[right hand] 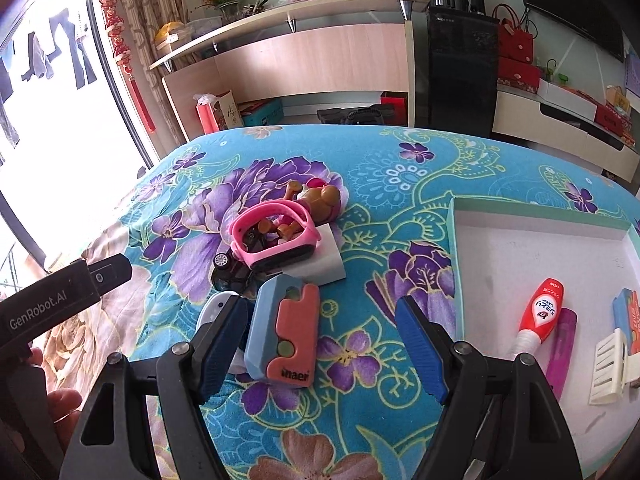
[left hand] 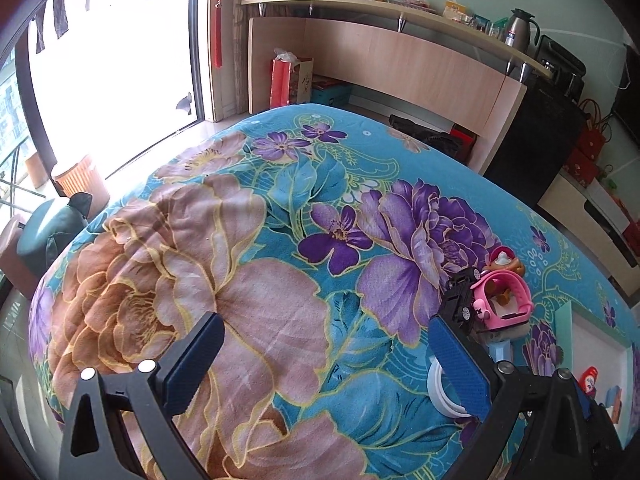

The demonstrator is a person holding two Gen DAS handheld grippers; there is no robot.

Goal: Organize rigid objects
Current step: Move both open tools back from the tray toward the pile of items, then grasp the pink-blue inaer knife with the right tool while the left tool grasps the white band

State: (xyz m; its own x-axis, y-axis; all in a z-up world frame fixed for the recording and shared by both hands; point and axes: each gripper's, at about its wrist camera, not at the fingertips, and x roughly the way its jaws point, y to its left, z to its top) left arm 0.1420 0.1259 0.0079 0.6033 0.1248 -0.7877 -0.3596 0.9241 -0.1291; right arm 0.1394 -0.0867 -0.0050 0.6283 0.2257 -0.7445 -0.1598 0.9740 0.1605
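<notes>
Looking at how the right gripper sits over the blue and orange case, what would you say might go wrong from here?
1. The right gripper is open with the blue and orange case hard against its left finger; closing may pinch it off-centre so it twists.
2. The white round object lies half under that finger and may get dragged.
3. The toy pile, pink watch on top, sits close behind and could topple.

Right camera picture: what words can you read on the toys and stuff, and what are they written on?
"GenRobot.AI": on the black body of the left gripper.
"maer": on the orange and blue case; the first letter is unclear.
"LION": on the cap end of the red and white tube; its other characters are not readable.
Black cabinet label: too small to read.
</notes>
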